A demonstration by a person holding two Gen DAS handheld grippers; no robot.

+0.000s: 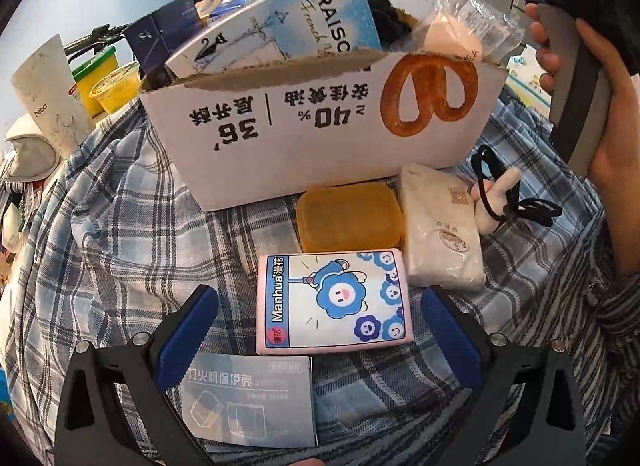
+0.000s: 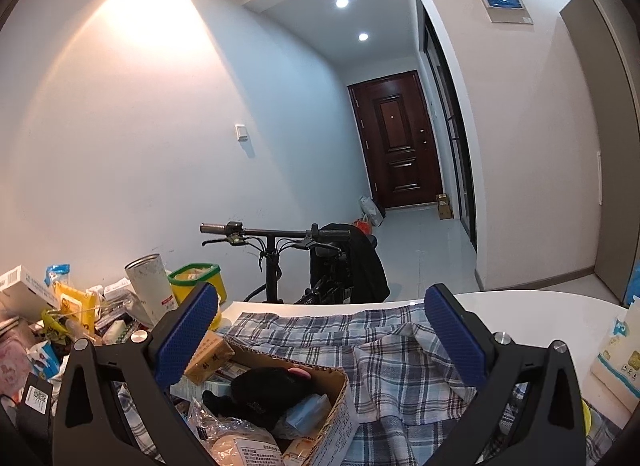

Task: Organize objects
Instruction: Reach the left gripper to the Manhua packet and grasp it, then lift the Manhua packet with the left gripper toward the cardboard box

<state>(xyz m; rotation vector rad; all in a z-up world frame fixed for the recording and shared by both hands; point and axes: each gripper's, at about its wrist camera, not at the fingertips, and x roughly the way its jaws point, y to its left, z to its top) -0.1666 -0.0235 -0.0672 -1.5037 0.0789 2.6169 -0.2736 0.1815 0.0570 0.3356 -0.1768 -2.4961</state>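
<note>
The left gripper (image 1: 320, 330) has its blue fingers (image 1: 188, 330) spread wide and holds nothing. Between them lies a pink pack (image 1: 334, 302) with blue flowers on it, flat on the plaid cloth (image 1: 120, 234). A grey card (image 1: 248, 400) lies just on the near side of the pack. Past the pack sit an orange case (image 1: 350, 215) and a white tissue pack (image 1: 440, 225), side by side. A black cord (image 1: 504, 193) and a small plush toy (image 1: 496, 193) lie next to the tissue pack. Behind them all stands the box (image 1: 320, 125), full of things, with a blue book (image 1: 288, 21) sticking up from it.

The right gripper (image 2: 320, 326) is also spread wide and empty, up above the box (image 2: 320, 406). A black plush (image 2: 272, 390) lies inside the box. Left of the box is a messy pile with a yellow tub (image 2: 196, 282). Past the bench (image 2: 520, 306) stands a bike (image 2: 276, 250).
</note>
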